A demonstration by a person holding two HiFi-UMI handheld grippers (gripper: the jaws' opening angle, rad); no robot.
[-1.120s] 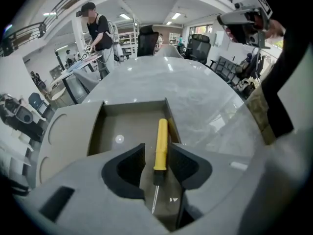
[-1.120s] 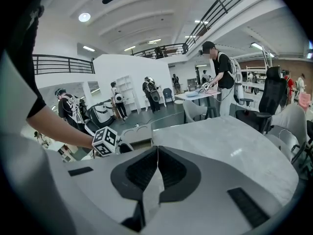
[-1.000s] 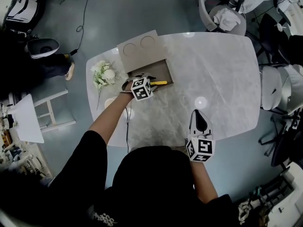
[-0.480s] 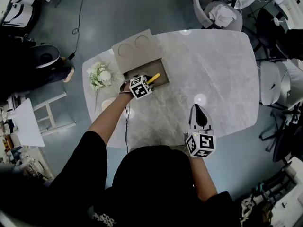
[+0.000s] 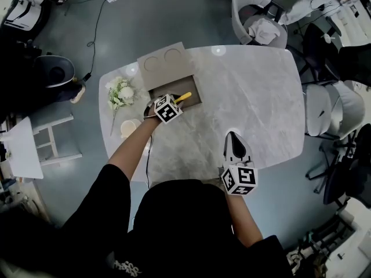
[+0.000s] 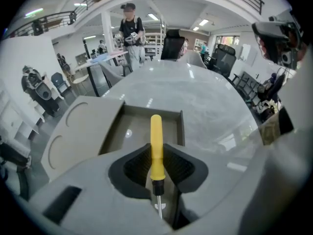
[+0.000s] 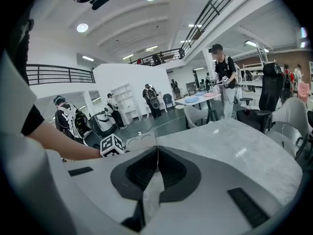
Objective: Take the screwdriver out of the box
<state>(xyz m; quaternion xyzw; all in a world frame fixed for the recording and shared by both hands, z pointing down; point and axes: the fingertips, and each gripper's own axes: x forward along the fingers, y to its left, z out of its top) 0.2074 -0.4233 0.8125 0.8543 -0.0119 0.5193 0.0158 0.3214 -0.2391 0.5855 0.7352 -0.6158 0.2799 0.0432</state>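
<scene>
Your left gripper (image 6: 156,153) has just been closing, and it now clamps the yellow handle of the screwdriver (image 6: 156,136) between its pads. The handle runs straight ahead past the fingertips, while the thin metal shaft points back toward the gripper's body. Just ahead of and below this gripper, the open grey box (image 6: 168,126) sits on the desk (image 6: 200,99). The handle's far end shows over the box's floor, but you cannot tell whether it touches there. The box's lid (image 6: 73,131), with two round recesses, lies ahead and to the gripper's left. Your right gripper (image 7: 157,151) hangs above bare desk, well apart from the box, its jaws pressed together with nothing between them.
</scene>
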